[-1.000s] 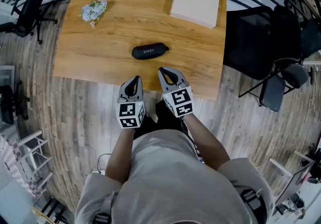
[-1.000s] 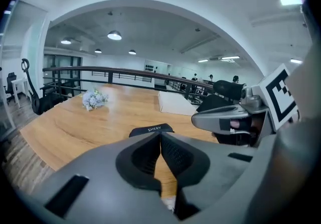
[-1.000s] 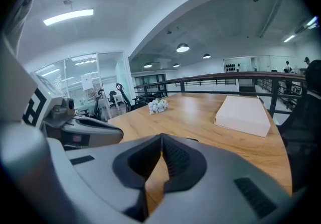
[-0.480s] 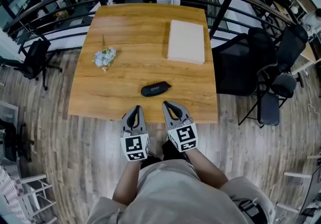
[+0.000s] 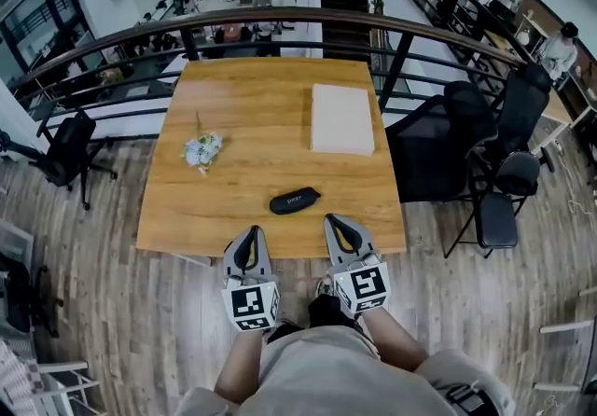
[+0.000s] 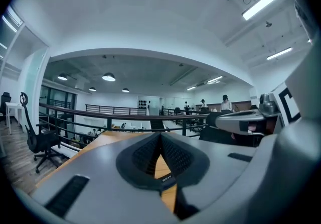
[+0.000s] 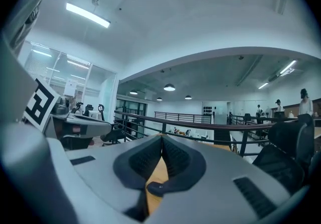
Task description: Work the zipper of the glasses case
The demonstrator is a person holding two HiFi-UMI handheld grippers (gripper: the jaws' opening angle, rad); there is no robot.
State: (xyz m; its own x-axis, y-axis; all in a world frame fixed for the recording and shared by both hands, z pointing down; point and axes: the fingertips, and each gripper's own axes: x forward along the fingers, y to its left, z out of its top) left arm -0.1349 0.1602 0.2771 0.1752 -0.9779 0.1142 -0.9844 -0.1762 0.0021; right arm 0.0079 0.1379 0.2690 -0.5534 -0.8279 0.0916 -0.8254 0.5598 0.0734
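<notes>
The black glasses case (image 5: 295, 201) lies zipped on the wooden table (image 5: 242, 106), close to its near edge. My left gripper (image 5: 249, 230) and right gripper (image 5: 334, 219) hover side by side just short of that edge, both pointing at the case and apart from it. Both are shut with nothing between the jaws. In the left gripper view the left gripper (image 6: 160, 135) has its pads meeting, and the case (image 6: 167, 178) shows low through the gap behind them. The right gripper view shows the same: the right gripper (image 7: 161, 137) closed, the case (image 7: 159, 186) below.
A small bunch of pale flowers (image 5: 202, 150) lies at the table's left, and a flat white box (image 5: 342, 118) at the back right. A dark railing (image 5: 280, 22) runs behind the table. Black chairs (image 5: 499, 172) stand to the right and one chair (image 5: 65, 148) to the left.
Both grippers have come up and levelled out, staying shut and side by side. The head view has tilted up, so the table sits farther off. The case has not moved.
</notes>
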